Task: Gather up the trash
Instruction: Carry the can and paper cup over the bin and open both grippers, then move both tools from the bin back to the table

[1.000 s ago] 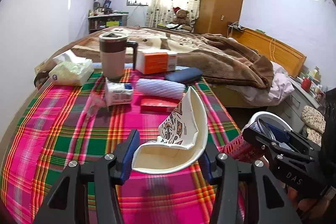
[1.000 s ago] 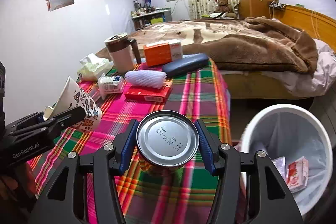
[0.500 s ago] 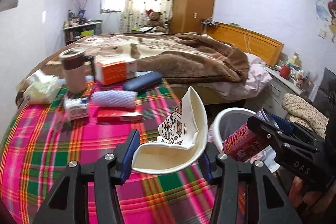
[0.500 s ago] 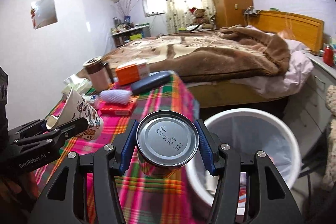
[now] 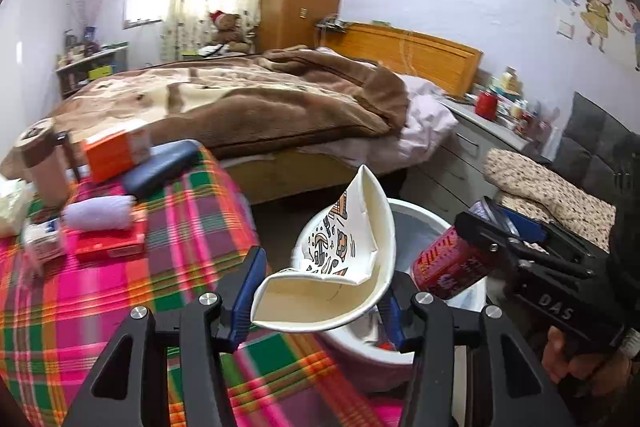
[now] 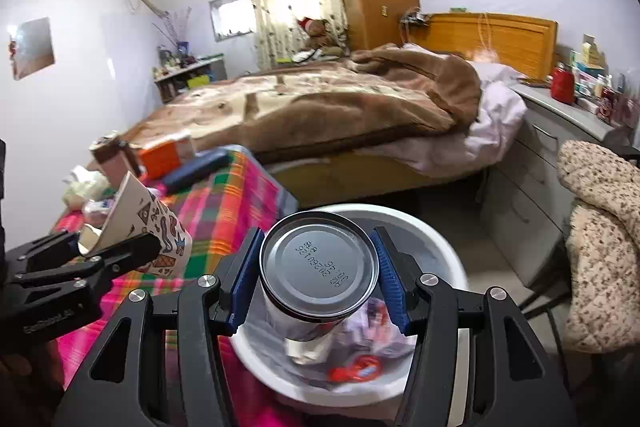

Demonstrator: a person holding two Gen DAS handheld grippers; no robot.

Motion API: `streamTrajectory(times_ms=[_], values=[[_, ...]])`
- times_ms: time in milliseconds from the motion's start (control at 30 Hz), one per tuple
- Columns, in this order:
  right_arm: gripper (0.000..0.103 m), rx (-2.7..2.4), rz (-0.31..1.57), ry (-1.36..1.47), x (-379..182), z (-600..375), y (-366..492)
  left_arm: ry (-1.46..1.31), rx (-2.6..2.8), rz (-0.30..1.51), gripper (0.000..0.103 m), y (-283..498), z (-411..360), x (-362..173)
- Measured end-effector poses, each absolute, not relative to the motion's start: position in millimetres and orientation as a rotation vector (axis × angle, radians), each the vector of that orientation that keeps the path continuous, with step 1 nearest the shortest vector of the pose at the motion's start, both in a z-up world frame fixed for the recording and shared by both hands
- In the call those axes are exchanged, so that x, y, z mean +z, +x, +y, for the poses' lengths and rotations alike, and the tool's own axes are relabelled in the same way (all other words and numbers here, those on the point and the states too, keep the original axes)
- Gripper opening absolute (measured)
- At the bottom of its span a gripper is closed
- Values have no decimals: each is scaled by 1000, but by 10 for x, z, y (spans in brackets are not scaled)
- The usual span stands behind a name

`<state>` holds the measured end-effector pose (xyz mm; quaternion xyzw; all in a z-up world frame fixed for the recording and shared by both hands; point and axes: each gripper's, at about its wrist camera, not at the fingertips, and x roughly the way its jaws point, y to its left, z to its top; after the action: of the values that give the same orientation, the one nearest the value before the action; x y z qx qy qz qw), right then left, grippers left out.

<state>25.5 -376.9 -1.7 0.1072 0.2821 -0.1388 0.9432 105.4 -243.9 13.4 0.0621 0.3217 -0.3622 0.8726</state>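
Observation:
My left gripper [image 5: 320, 291] is shut on a crushed white paper cup [image 5: 340, 267] with a printed pattern, held near the table's right edge beside the bin. The cup also shows in the right wrist view [image 6: 144, 223]. My right gripper [image 6: 318, 275] is shut on a red can [image 6: 318, 267], its silver end facing the camera, held right above the white trash bin [image 6: 444, 251]. The can also shows in the left wrist view [image 5: 448, 267] over the bin [image 5: 420, 223]. The bin holds several wrappers.
A table with a plaid cloth [image 5: 100, 291] carries a mug [image 5: 44, 167], an orange box [image 5: 116, 151], a dark case [image 5: 160, 167], a white roll [image 5: 98, 215] and a red packet. A bed [image 5: 240, 103] lies behind. A grey cabinet [image 6: 540, 163] and cushioned chair [image 6: 600, 227] stand right.
Both grippers have swung right, from over the table toward the bin. The can is now directly above the bin's opening. Both grips are unchanged.

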Motion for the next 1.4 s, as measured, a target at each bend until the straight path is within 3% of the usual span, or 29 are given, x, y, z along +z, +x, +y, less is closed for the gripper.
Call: streamTrajectory(times_ms=[267,667,800,1400], values=[[56,-344,660,232,-247,-4109,304,180,-823,727,52,1036,-2947,-116],[56,-346,749,234,-466,-4289,376,134,-832,780,54,1243,-3117,-285],[69,-353,751,231,-467,-4304,377,110,-840,794,71,1254,-3097,-304],[69,-348,684,241,-277,-4128,315,86,-748,733,71,1199,-2588,-106]])
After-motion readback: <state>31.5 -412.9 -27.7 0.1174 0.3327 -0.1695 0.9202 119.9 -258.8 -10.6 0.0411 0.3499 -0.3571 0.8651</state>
